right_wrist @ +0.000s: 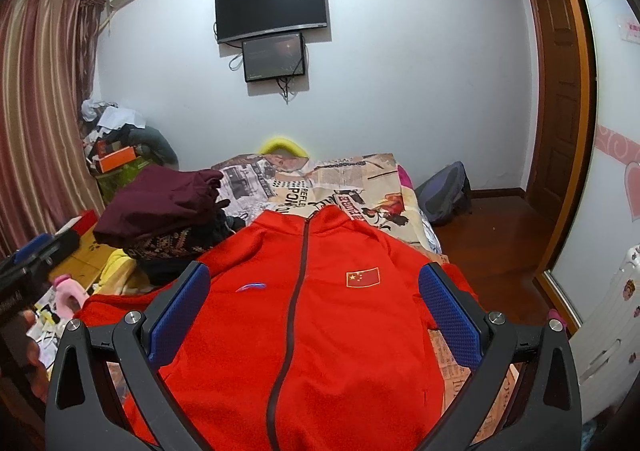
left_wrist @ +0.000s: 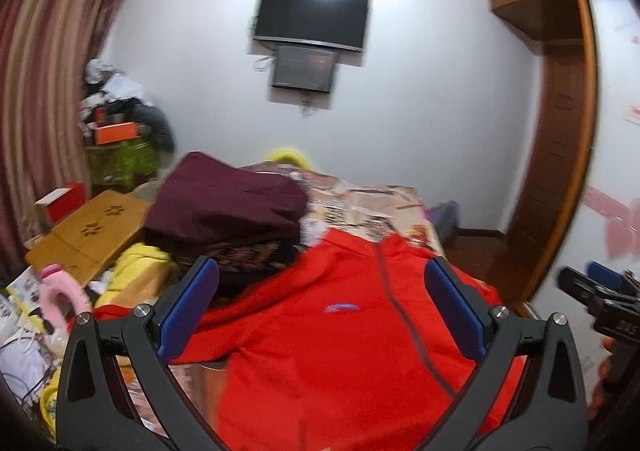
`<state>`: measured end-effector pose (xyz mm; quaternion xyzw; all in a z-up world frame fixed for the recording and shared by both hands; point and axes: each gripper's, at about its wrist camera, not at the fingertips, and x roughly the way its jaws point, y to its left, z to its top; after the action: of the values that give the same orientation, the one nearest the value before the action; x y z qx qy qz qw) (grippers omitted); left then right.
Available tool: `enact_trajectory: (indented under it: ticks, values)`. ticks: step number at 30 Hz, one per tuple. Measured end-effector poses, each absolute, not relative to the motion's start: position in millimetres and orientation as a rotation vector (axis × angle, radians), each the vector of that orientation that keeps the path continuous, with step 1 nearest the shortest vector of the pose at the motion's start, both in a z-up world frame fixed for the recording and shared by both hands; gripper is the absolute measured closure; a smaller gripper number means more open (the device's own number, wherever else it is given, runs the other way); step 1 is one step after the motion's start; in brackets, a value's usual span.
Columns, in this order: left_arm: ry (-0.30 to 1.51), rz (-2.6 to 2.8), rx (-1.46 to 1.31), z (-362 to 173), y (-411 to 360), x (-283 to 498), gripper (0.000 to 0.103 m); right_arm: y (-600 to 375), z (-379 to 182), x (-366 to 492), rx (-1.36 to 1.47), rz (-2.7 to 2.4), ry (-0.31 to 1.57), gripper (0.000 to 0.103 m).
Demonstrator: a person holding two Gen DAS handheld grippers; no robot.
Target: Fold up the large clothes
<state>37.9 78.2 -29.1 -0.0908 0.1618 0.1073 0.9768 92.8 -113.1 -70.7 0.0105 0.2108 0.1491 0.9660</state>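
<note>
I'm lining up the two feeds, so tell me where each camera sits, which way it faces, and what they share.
Left wrist view: sits on the left tool, open, looking along the bed at the red zip-up jacket; the right tool shows at the right edge.
Right wrist view: sits on the right tool, open, facing the jacket's front; the left tool shows at the left edge.
Both share the jacket, the pile of folded maroon clothes and the black wall-mounted television.

Left gripper [left_wrist: 320, 283], right gripper [right_wrist: 314, 291]: black frames, blue textured pads, silver screws.
</note>
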Motion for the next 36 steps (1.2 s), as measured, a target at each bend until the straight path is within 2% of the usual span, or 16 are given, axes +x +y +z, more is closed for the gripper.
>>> enact_trajectory:
  ticks: [9,15,21,26,28,36]
  values:
    - [0.332,0.498,-0.32,-57.3,184.2,46.5,0.0,-109.8,-83.7,125.6,0.013,0.246,0.477,0.0]
    - [0.448,0.64,-0.513,-111.3,271.5,42.7,0.001,-106.4,-96.6,143.4,0.013,0.24,0.545,0.0]
    - [0.613,0.68,-0.673,-178.5,324.0,34.4,0.015,-95.2,-114.0,160.6,-0.017,0.237,0.614,0.0]
    - [0.695,0.622,-0.864,-231.8,357.7,33.8,0.036,-87.8,-129.5,175.5,-0.002,0.261,0.683,0.0]
    - [0.704,0.591,-0.959,-254.4,370.7,33.2,0.041,-84.7,-134.8,181.0,0.008,0.267,0.705,0.0]
    - [0.725,0.578,-1.099,-295.2,391.6,35.8,0.045,-72.5,-150.5,192.7,0.005,0.272,0.77,0.0]
